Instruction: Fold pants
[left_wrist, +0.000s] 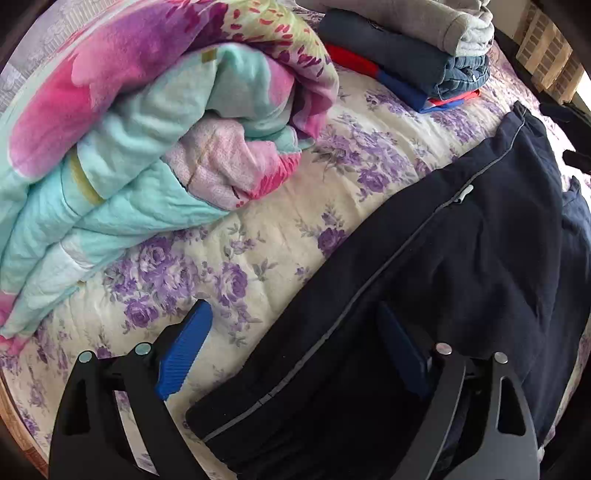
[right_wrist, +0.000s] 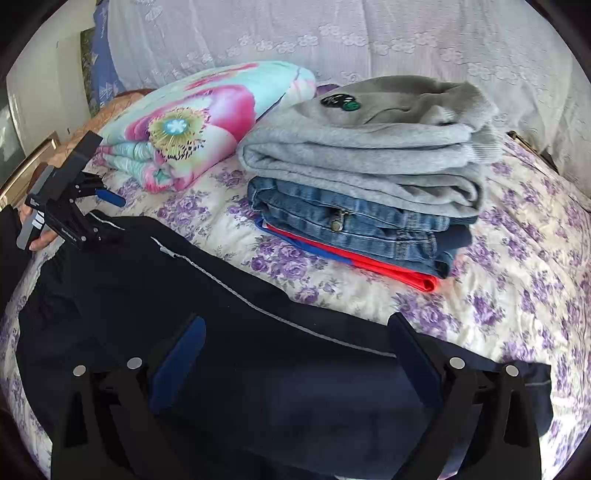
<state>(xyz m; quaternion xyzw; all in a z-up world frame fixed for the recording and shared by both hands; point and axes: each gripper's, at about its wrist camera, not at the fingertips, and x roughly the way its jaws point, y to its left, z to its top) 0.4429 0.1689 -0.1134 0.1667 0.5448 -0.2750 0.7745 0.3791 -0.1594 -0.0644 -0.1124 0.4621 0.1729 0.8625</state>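
Pants (right_wrist: 236, 332) are lying stretched out flat across the floral bedspread (right_wrist: 517, 266), dark navy with a thin grey stripe running down the side seam. Looks to me like we're sitting right at the start of a fold, with both ends about to get picked up.

Left gripper (left_wrist: 291, 354) is hovering with its blue pads wide apart, one pad over bare bedspread and the other over the dark fabric, so it's straddling the long edge near one end. Right gripper (right_wrist: 295, 354) is doing the same thing at the other end, jaws spread, nothing pinched, dark cloth right under it.

Next move probably calls for both to drop, close on the edge and carry one side over the other, keeping the stripe lined up.

Room-wise, it's getting tight on the far side. A rolled flowery quilt (left_wrist: 129, 155) is sitting near the left gripper, and a stack of folded clothes (right_wrist: 369, 177) is parked just past the pants' far edge. Folding toward the near side looks like the safer direction, since that stack could get bumped.
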